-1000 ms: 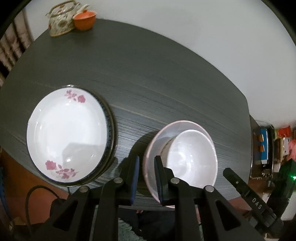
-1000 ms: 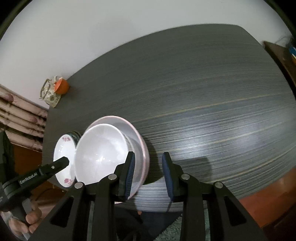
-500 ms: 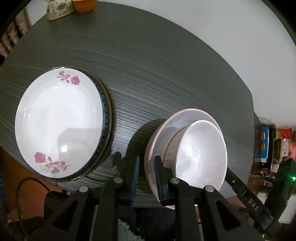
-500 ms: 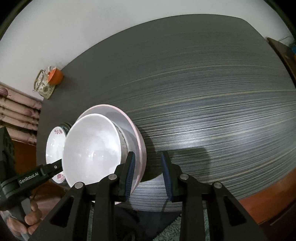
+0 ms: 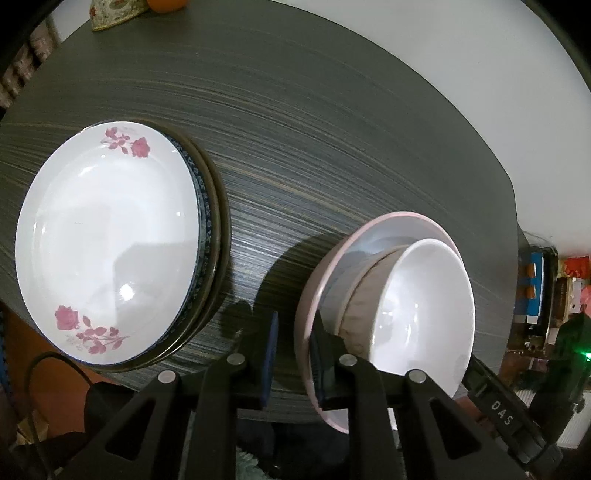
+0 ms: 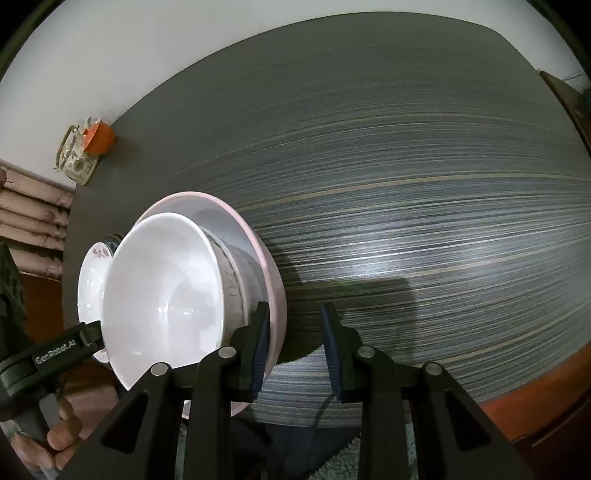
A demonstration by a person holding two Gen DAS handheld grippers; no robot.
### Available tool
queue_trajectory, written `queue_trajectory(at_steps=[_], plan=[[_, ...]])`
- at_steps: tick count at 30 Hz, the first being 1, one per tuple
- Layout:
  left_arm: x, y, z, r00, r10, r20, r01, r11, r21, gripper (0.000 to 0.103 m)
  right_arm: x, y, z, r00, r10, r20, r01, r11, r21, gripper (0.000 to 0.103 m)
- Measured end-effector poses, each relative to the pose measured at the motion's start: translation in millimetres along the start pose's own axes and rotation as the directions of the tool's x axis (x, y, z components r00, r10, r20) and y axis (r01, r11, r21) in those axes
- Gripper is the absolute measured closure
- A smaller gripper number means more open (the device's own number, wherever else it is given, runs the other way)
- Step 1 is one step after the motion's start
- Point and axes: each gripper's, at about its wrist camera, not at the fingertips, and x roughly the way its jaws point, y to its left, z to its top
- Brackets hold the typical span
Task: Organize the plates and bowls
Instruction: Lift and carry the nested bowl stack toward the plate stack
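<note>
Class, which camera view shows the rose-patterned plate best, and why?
The left wrist view: the rose-patterned plate shows almost whole, both flower sprays clear, resting on darker-rimmed plates. In the right wrist view only a sliver of it shows behind the white bowl.

From my left camera the teapot (image 5: 110, 14) and orange cup (image 5: 166, 3) at the far table corner are cut off by the top edge. The plates under the rose plate (image 5: 107, 240) show only as thin rims, so I cannot count them. My right finger (image 5: 325, 354) covers part of the pink plate's (image 5: 388, 229) near rim, and I cannot tell whether either pad touches it. From my right camera the white bowl (image 6: 162, 295) hides most of the rose plate. The shelf clutter (image 5: 535, 288) is too blurred to identify.
</note>
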Motion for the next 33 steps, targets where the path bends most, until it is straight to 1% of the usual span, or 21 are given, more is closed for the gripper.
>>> queue_trajectory(at_steps=[8, 11, 13, 17, 20, 22, 28, 33], plan=[[4.6, -3.0, 1.5, 1.0, -0.02, 0.006, 0.02, 1.0, 0.009, 0.088, 3.6, -5.0, 4.5, 1.0, 0.015, -0.007, -0.015, 1.0, 0.012, 0.076], [6.2, -3.2, 1.3, 1.0, -0.031, 0.006, 0.031, 1.0, 0.005, 0.088, 3.6, -5.1, 4.5, 1.0, 0.026, -0.007, -0.026, 1.0, 0.012, 0.081], [5.8, 0.2, 0.3, 0.999, -0.032, 0.01, 0.032, 0.999, 0.006, 0.089, 3.1, -2.7, 3.6, 1.0, 0.03, -0.003, -0.03, 1.0, 0.005, 0.087], [5.2, 3.0, 0.3, 0.999, -0.043, 0.01, 0.043, 0.999, 0.003, 0.089, 2.8, 0.6, 2.3, 0.999, 0.04, 0.004, -0.04, 0.999, -0.003, 0.092], [4.4, 1.9, -1.4, 0.999, -0.046, 0.018, 0.045, 0.999, 0.012, 0.092, 0.9, -2.3, 1.3, 0.999, 0.036, 0.008, -0.036, 0.999, -0.006, 0.092], [4.4, -0.6, -2.3, 0.999, -0.046, 0.023, 0.046, 0.999, 0.024, 0.096, 0.4, -1.9, 1.1, 0.999, 0.039, 0.013, -0.039, 0.999, -0.004, 0.092], [4.1, -3.7, -1.8, 0.999, -0.042, 0.027, 0.041, 0.999, 0.032, 0.097, -0.1, -1.9, -1.1, 0.999, 0.043, 0.021, -0.043, 0.999, -0.002, 0.092], [2.2, -8.4, -2.3, 0.998, -0.028, 0.048, 0.026, 0.998, 0.055, 0.097, -0.5, 0.0, -1.1, 0.999, 0.039, 0.031, -0.039, 0.999, -0.004, 0.092]])
